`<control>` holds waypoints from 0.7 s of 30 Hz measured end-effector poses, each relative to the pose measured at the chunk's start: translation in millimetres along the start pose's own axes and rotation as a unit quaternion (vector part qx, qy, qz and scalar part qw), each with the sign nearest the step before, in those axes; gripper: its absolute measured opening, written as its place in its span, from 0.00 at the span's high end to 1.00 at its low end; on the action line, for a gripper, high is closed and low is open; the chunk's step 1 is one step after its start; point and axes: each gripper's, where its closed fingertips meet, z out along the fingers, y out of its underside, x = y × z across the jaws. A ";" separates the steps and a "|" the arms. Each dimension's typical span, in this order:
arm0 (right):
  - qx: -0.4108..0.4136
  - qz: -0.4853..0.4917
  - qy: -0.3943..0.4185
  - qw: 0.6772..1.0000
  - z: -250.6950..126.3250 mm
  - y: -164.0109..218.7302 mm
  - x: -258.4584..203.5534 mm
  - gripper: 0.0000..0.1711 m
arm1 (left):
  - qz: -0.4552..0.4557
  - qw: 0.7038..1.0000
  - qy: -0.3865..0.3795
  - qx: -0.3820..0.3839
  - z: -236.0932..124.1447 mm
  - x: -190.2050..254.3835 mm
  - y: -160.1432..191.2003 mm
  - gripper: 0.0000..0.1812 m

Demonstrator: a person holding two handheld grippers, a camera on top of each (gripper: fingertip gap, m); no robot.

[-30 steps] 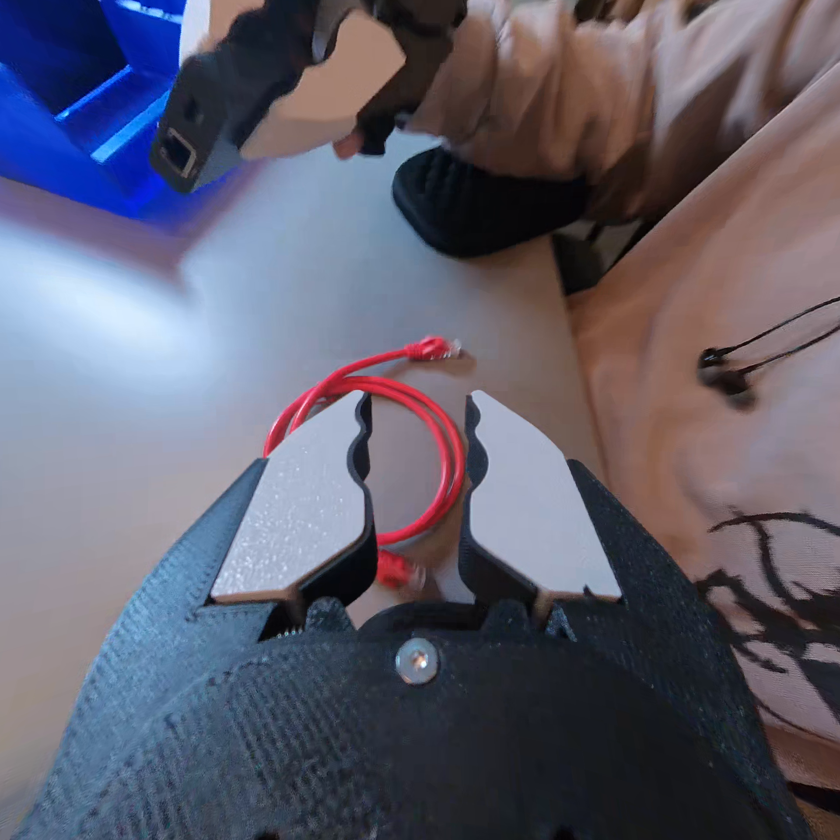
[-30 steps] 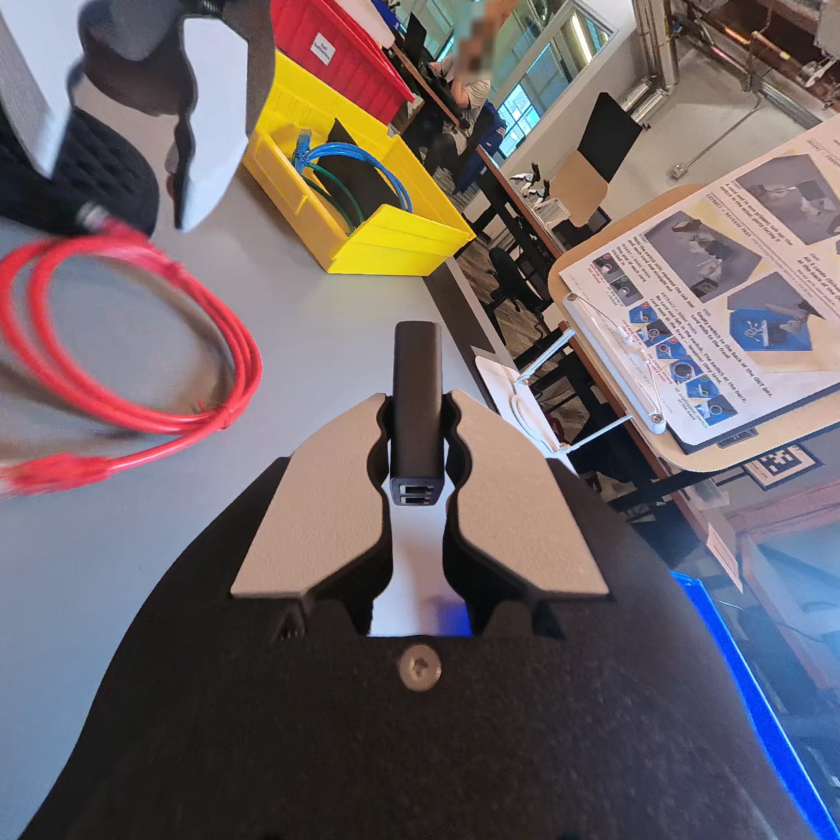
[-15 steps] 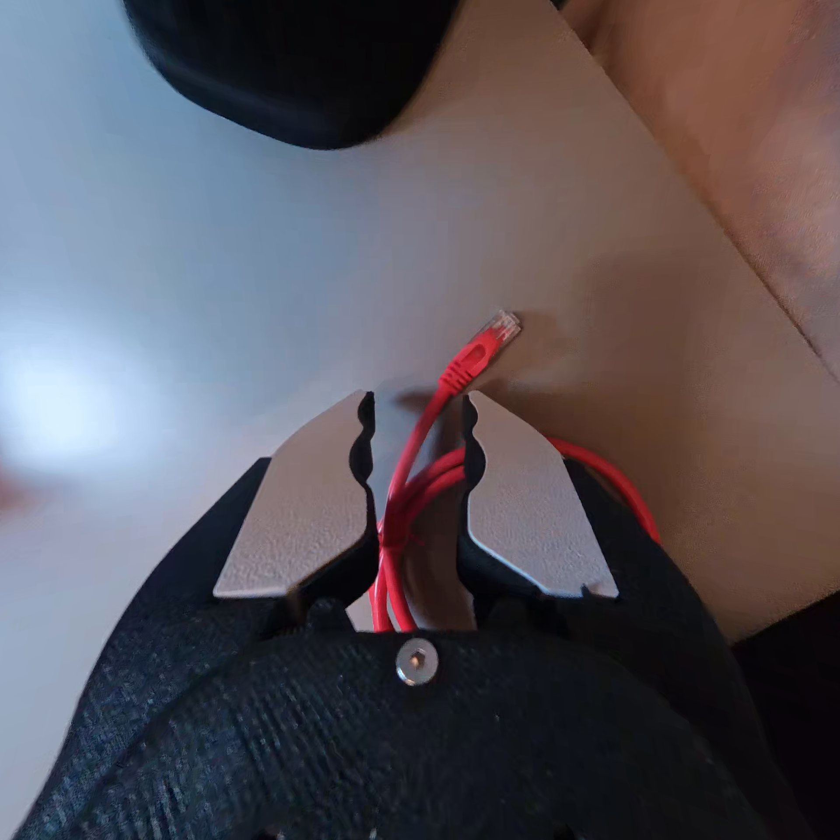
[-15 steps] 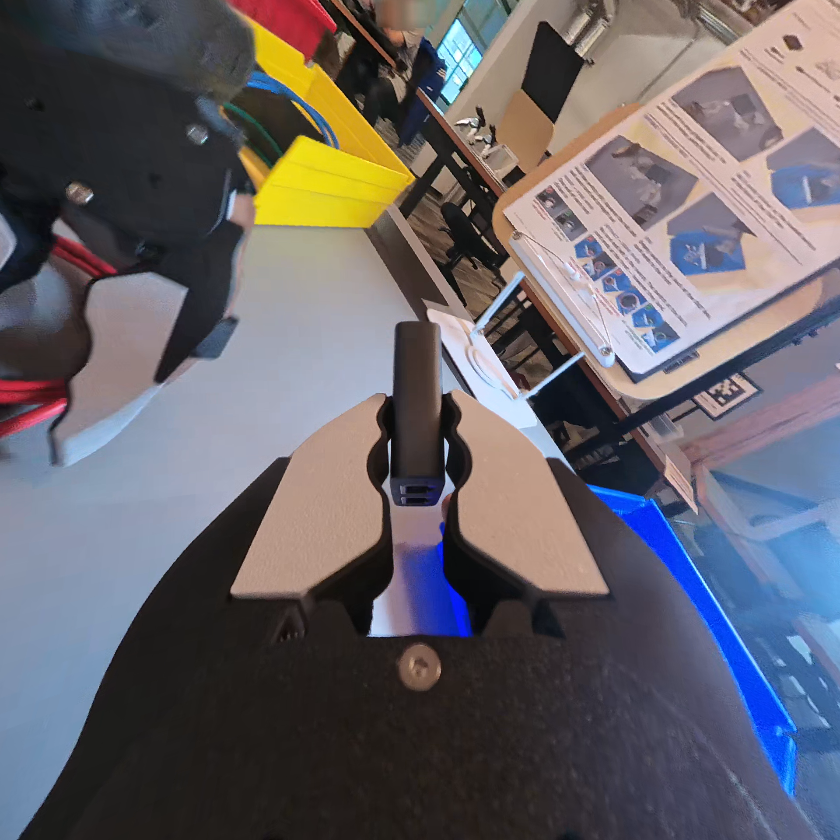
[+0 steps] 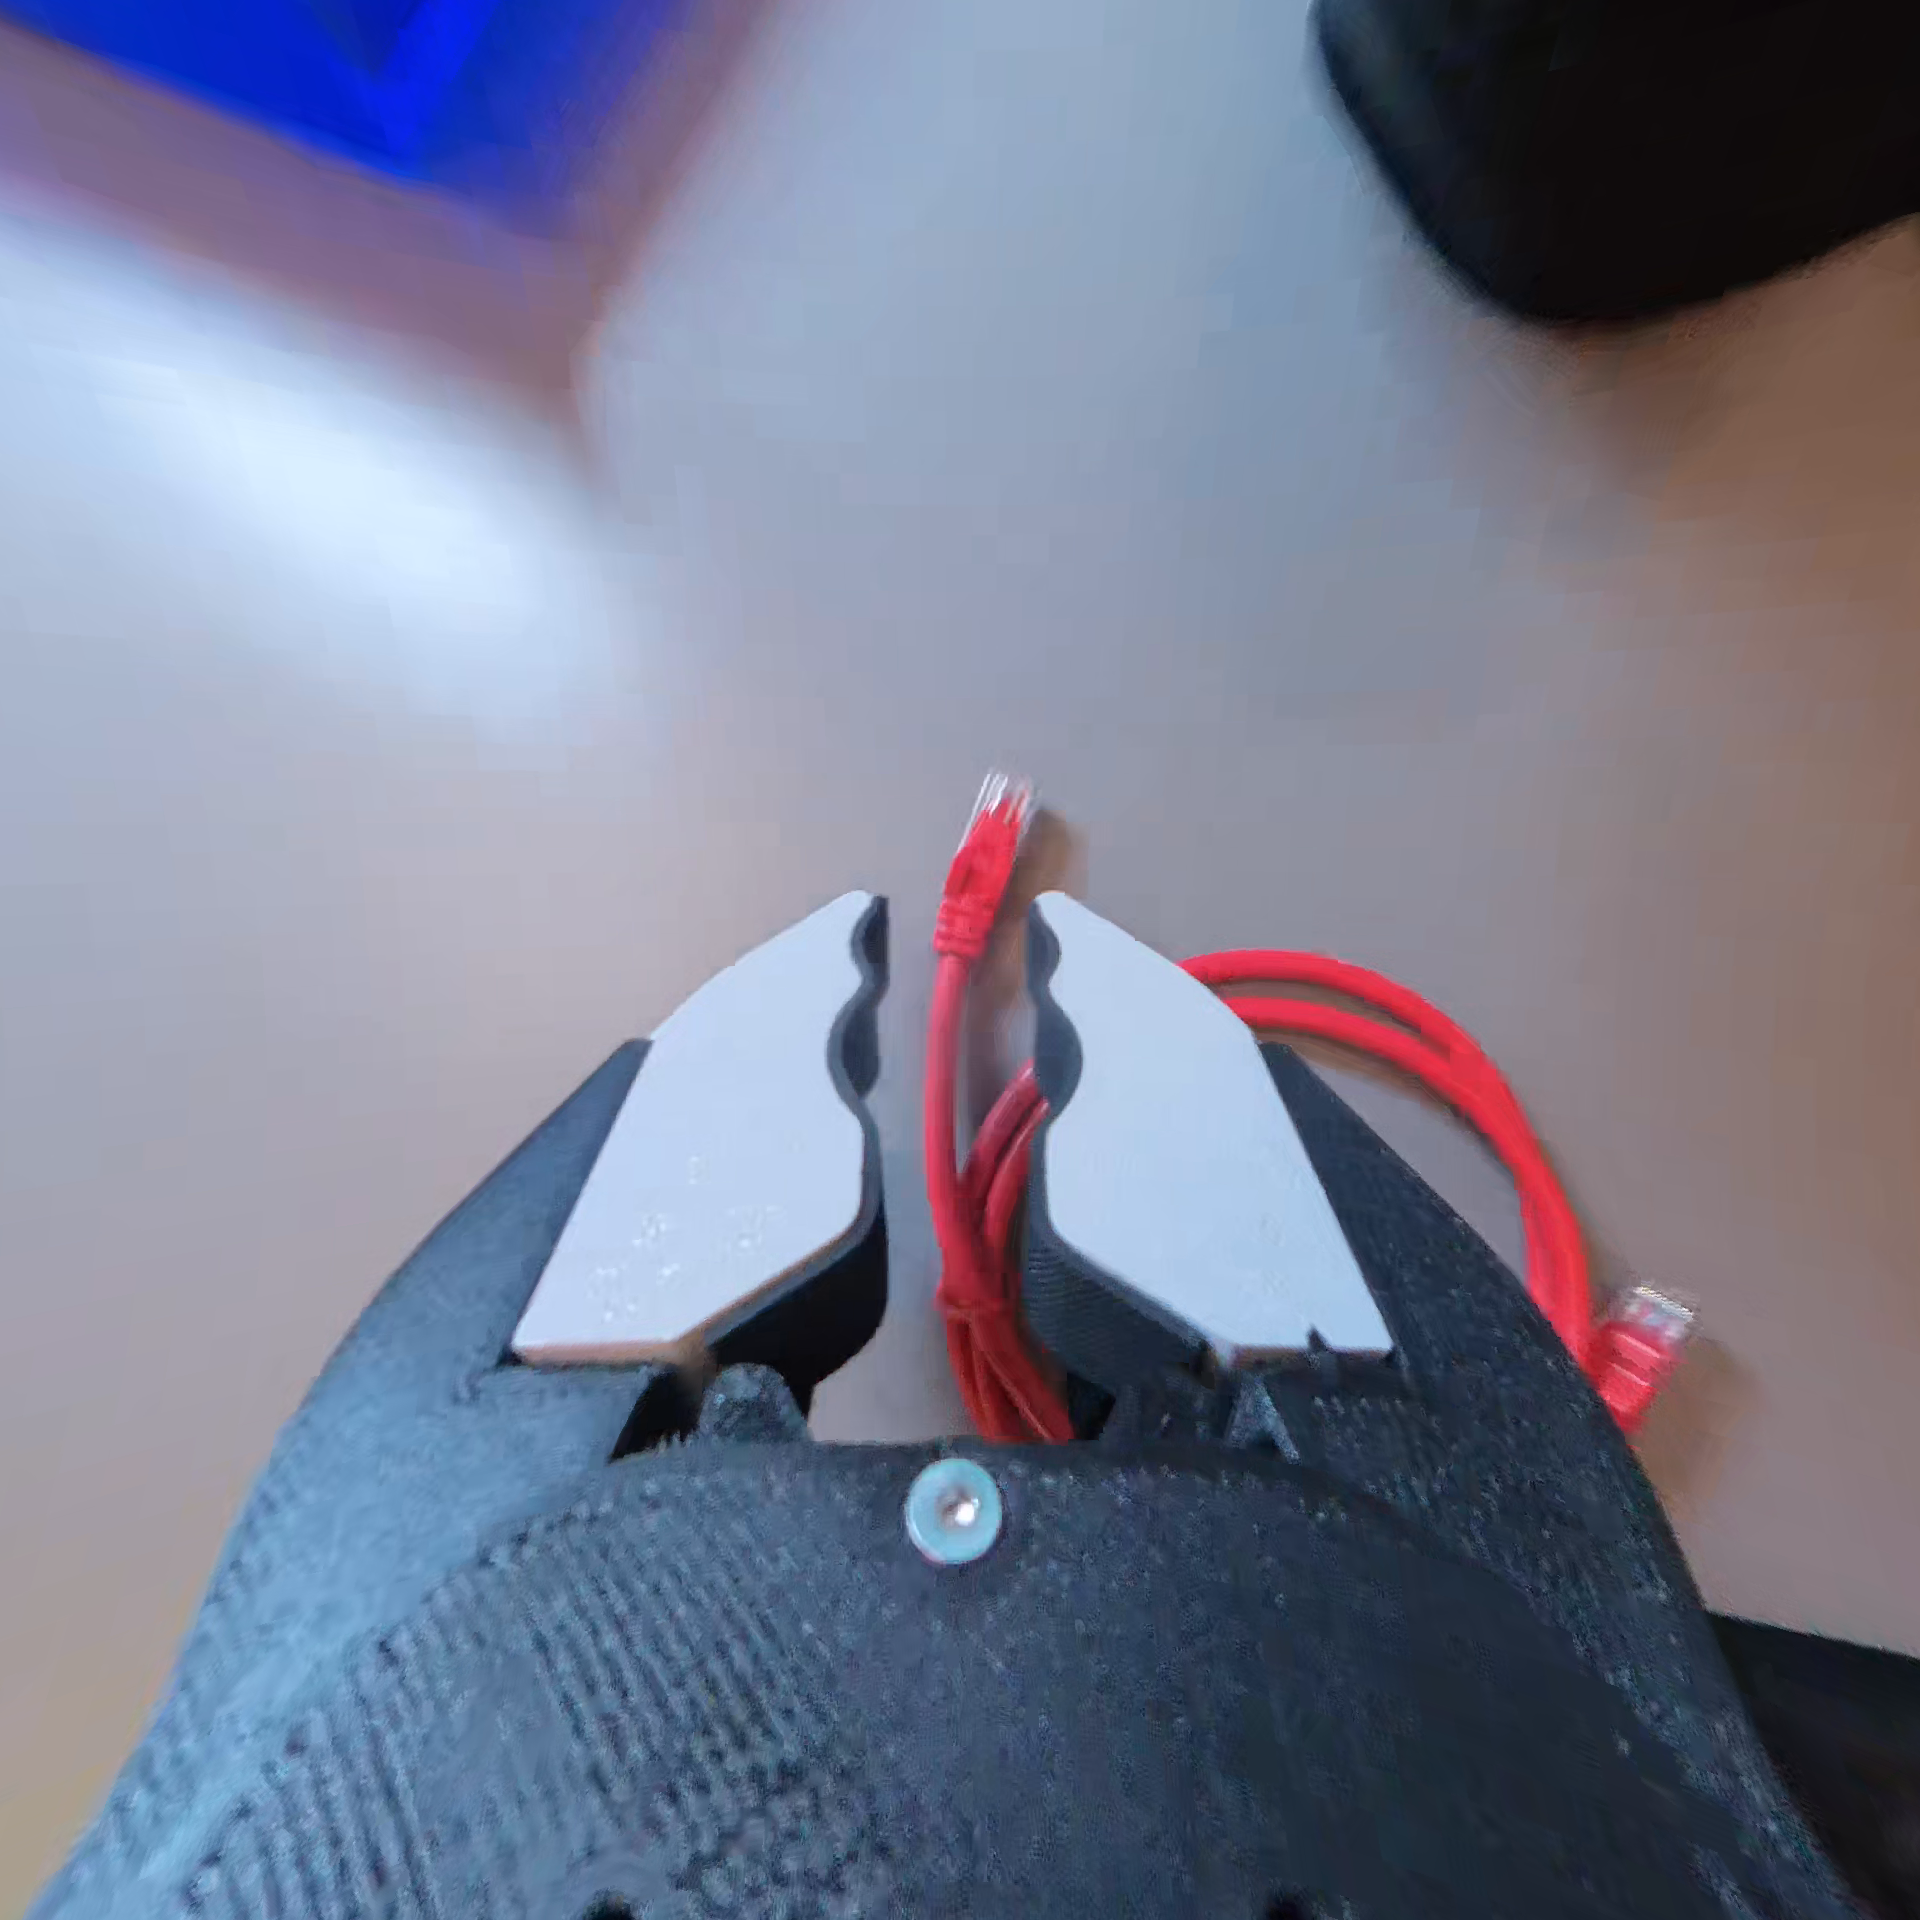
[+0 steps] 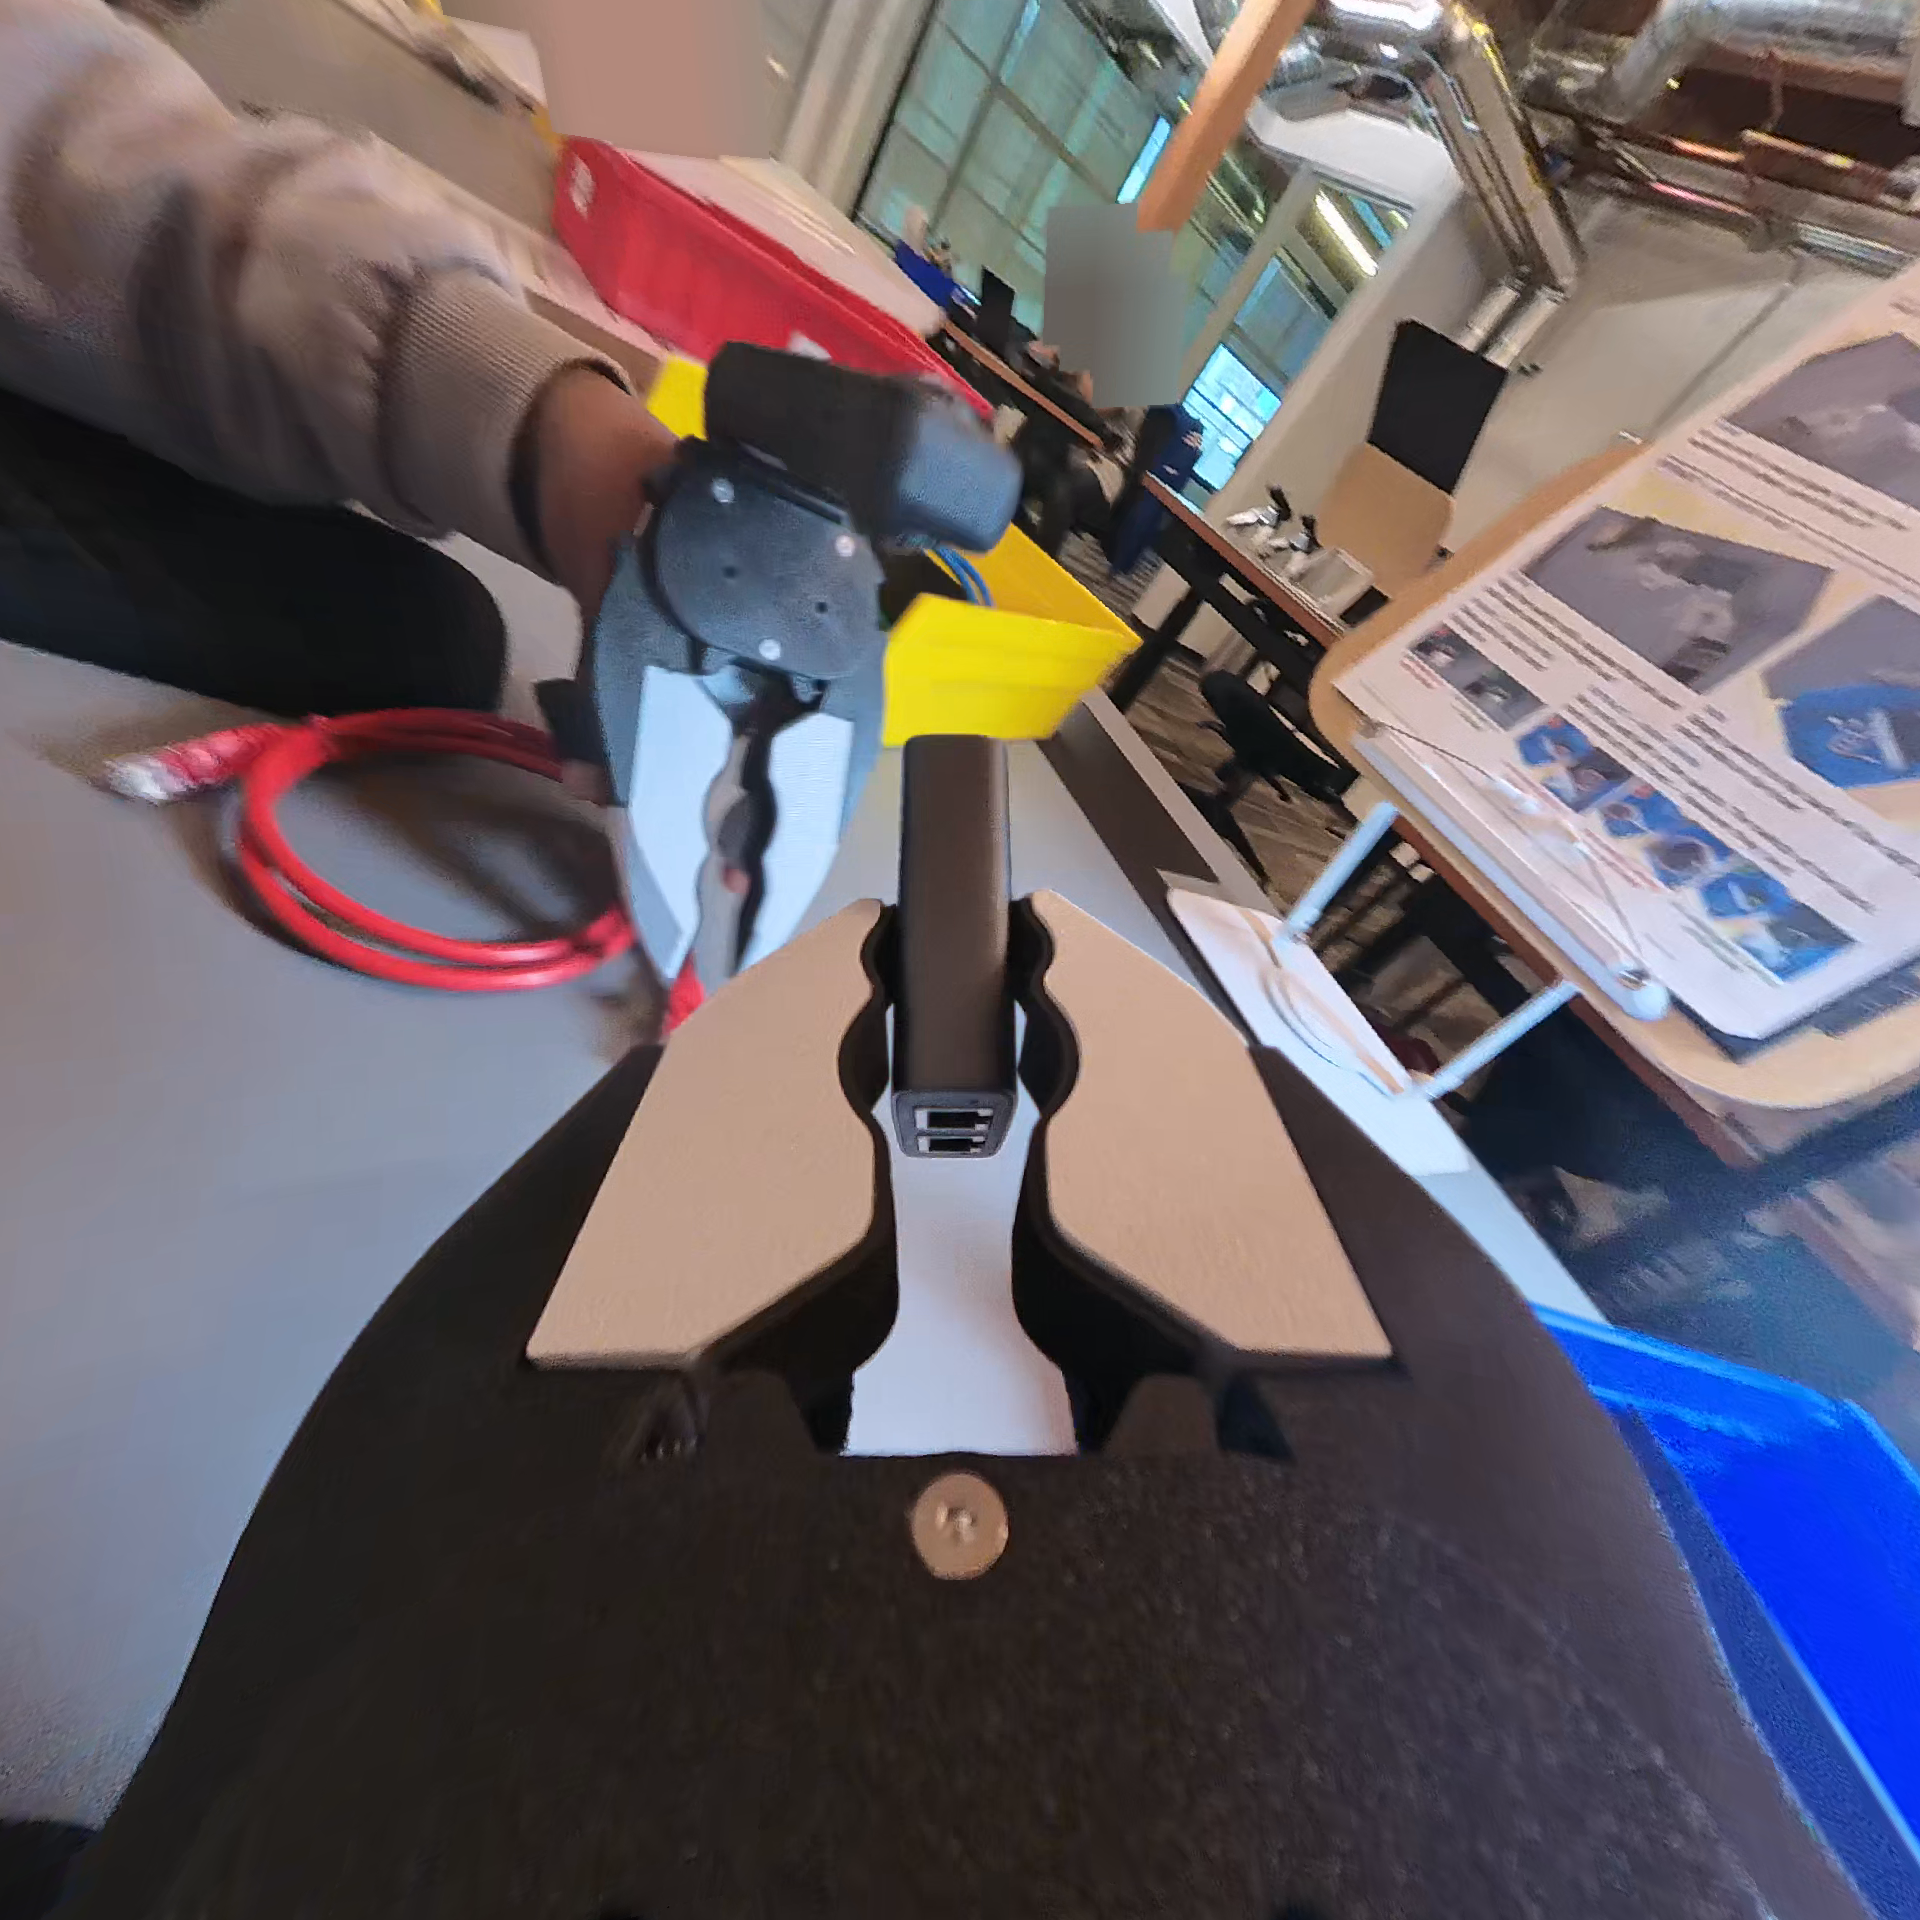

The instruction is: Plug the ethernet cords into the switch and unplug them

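Note:
A red ethernet cord (image 5: 1455, 1039) lies coiled on the grey table. My left gripper (image 5: 958, 914) is open and low over it. Its jaws straddle the straight end of the cord just behind one clear-tipped plug (image 5: 987, 842), with a gap on each side. The second plug (image 5: 1636, 1340) lies to the right. My right gripper (image 6: 956, 909) is shut on a small black switch (image 6: 954, 810), held upright above the table with two ports facing the camera. The right wrist view also shows the left gripper (image 6: 717, 951) pointing down at the cord (image 6: 468, 966).
A yellow bin (image 6: 987, 675) holding blue cable and a red bin (image 6: 707, 260) stand beyond the left gripper. A blue bin (image 6: 1818, 1558) sits by the table's right edge. An instruction sheet on a stand (image 6: 1662, 779) is at the right. A person's sleeve (image 6: 260, 312) reaches in. The tips of one gripper are about 15 cm away from the tips of the other.
My left gripper swung round over the cord and lined up along its plug end, and its jaws have narrowed. My right gripper kept hold of the switch and turned toward the left gripper.

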 end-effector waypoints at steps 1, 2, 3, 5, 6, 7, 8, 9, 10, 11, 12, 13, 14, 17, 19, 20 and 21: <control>0.011 0.010 -0.016 1.000 3.0 -4.1 -6.8 0.88 | 0.007 0.999 -0.001 0.037 -7.0 3.2 -9.2 0.83; 0.021 0.020 -0.033 0.999 6.3 -7.7 -14.6 0.88 | 0.018 0.997 -0.007 0.074 -13.2 6.1 -20.2 0.81; 0.030 0.029 -0.049 0.998 9.9 -10.8 -22.3 0.88 | 0.037 0.993 -0.019 0.111 -18.3 8.4 -31.7 0.79; 0.041 0.040 -0.078 0.995 18.0 -14.9 -37.3 0.88 | 0.096 0.982 -0.048 0.154 -24.1 15.7 -48.0 0.77; 0.040 0.041 -0.088 0.994 22.0 -14.9 -43.8 0.88 | 0.129 0.977 -0.062 0.160 -25.5 19.7 -52.0 0.81; 0.034 0.036 -0.095 0.994 25.6 -13.1 -49.2 0.88 | 0.156 0.971 -0.072 0.166 -26.6 24.0 -54.9 0.85; 0.024 0.028 -0.100 0.994 28.5 -10.1 -53.8 0.88 | 0.176 0.965 -0.081 0.175 -28.2 27.6 -57.8 0.89; 0.015 0.021 -0.102 0.994 30.3 -7.1 -57.0 0.88 | 0.187 0.962 -0.092 0.177 -28.5 28.1 -57.6 0.89; 0.008 0.015 -0.100 0.995 31.4 -4.8 -58.4 0.88 | 0.194 0.960 -0.099 0.176 -27.9 28.0 -55.1 0.89; -0.006 0.007 -0.102 0.995 32.6 -1.0 -60.7 0.88 | 0.203 0.957 -0.105 0.179 -27.6 28.0 -52.8 0.89; -0.019 -0.004 -0.101 0.995 33.7 2.6 -62.9 0.88 | 0.213 0.952 -0.111 0.188 -27.7 28.4 -51.0 0.89; -0.029 -0.016 -0.100 0.994 34.8 5.8 -65.1 0.88 | 0.223 0.948 -0.117 0.196 -27.8 28.9 -49.0 0.89; -0.040 -0.028 -0.097 0.994 36.3 9.0 -66.8 0.88 | 0.231 0.944 -0.120 0.201 -28.0 29.3 -46.7 0.89; -0.051 -0.053 -0.084 0.994 39.6 11.5 -67.8 0.87 | 0.243 0.936 -0.132 0.220 -30.9 28.0 -44.9 0.89; -0.051 -0.053 -0.075 0.994 39.2 9.3 -64.3 0.86 | 0.246 0.931 -0.132 0.236 -35.2 30.3 -48.4 0.89; -0.054 -0.056 -0.070 0.994 38.9 9.4 -63.1 0.85 | 0.250 0.928 -0.133 0.244 -37.0 31.7 -50.5 0.89; -0.055 -0.062 -0.065 0.995 38.8 8.5 -62.5 0.85 | 0.253 0.926 -0.135 0.247 -37.6 32.8 -51.9 0.89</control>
